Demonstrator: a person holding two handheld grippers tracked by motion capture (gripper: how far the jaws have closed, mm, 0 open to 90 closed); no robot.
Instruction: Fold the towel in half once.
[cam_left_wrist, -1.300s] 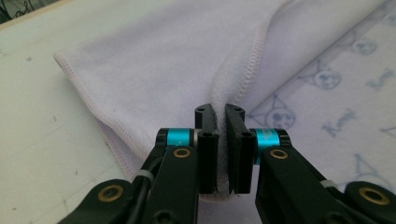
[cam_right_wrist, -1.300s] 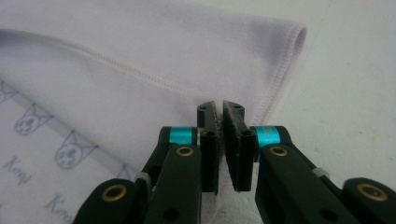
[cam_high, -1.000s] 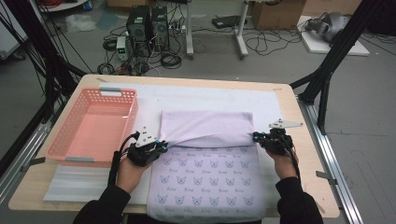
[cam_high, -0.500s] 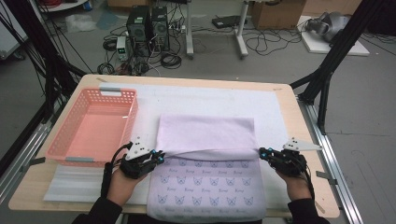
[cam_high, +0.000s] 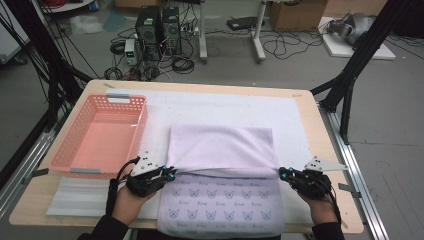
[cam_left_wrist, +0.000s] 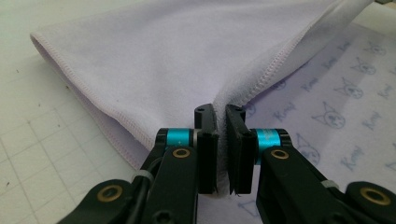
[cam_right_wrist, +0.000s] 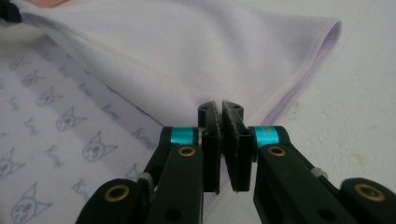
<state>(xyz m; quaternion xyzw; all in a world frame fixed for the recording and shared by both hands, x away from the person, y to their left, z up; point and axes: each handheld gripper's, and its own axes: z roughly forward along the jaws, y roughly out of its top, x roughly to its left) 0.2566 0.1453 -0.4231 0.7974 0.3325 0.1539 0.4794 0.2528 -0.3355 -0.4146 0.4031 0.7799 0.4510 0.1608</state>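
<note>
A lilac towel (cam_high: 222, 150) lies on the white mat, its far half folded toward me so the plain back faces up. The printed side (cam_high: 220, 205) with small cat faces shows near the front edge. My left gripper (cam_high: 170, 173) is shut on the towel's folded-over left corner (cam_left_wrist: 223, 100). My right gripper (cam_high: 282, 173) is shut on the right corner (cam_right_wrist: 219, 105). Both corners are lifted slightly above the printed layer (cam_left_wrist: 336, 112), with the fold stretched between them.
A pink plastic basket (cam_high: 100, 135) stands at the left on the white mat (cam_high: 220, 107), close to my left hand. The wooden table edge (cam_high: 330, 145) runs along the right. Black frame legs and cables stand on the floor beyond the table.
Both grippers have drawn the towel's folded edge toward me, over the printed half. The plain folded part has grown longer and less print shows.
</note>
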